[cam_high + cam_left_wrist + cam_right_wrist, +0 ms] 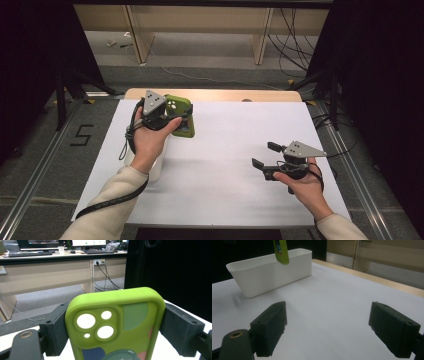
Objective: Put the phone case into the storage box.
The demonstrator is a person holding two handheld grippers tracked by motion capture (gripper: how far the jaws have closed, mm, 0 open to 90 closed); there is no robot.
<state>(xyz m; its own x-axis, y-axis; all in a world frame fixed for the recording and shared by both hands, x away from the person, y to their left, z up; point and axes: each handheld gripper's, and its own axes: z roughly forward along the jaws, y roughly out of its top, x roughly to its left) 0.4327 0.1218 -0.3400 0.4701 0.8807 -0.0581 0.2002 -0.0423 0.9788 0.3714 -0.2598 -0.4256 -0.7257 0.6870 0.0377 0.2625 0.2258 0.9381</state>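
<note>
A lime-green phone case [180, 114] with round camera cut-outs is held up in the air over the table's far left. My left gripper [167, 116] is shut on it. In the left gripper view the two black jaws press on the long sides of the phone case [130, 322], held by the left gripper [115, 333]. My right gripper [265, 155] hovers low at the right, open and pointing left. In its own view the right gripper [332, 327] has nothing between its jaws. The phone case's lower end [280, 251] hangs over a white bin [272, 272].
The white bin [155, 170] sits at the table's left, mostly hidden under my left forearm in the high view. A white sheet [225, 150] covers the table, with a wooden edge [215, 95] at the far side. Dark curtains flank both sides.
</note>
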